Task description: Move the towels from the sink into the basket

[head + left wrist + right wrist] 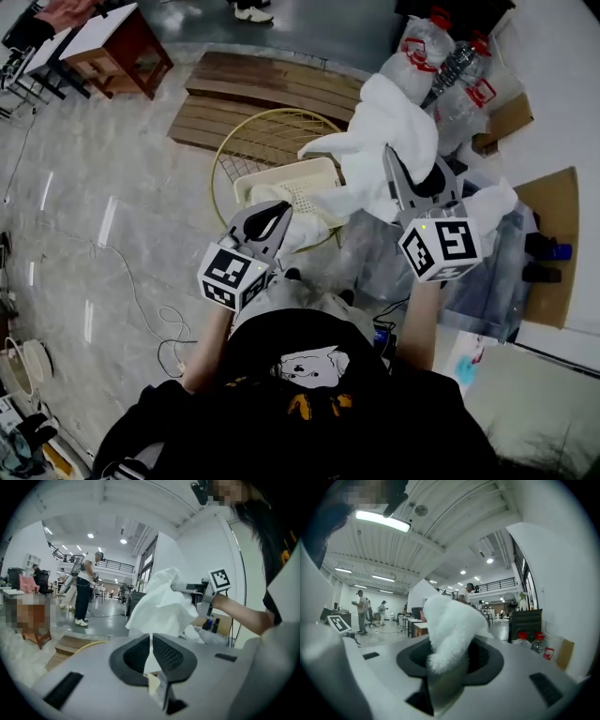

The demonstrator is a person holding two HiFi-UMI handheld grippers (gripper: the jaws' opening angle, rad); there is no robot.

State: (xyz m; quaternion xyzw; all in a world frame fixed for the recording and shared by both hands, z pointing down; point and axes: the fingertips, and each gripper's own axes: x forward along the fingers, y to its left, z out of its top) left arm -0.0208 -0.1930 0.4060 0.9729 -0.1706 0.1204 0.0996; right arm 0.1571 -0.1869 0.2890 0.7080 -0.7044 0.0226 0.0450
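Jaws hold towel [389, 127] stretched sideways.

I see slatted wooden pallets [272, 94] lying on the grey floor, with a yellow wire hoop [277, 111] partly over them. At the upper right of the head view, clear plastic bottles with red caps [422, 42] stand bunched near a cardboard sheet [562, 202]. A reddish wooden side table [122, 47] sits far left, and a thin cable [139, 295] trails across the floor. My left gripper view shows a person in dark trousers [83, 592] standing well off.
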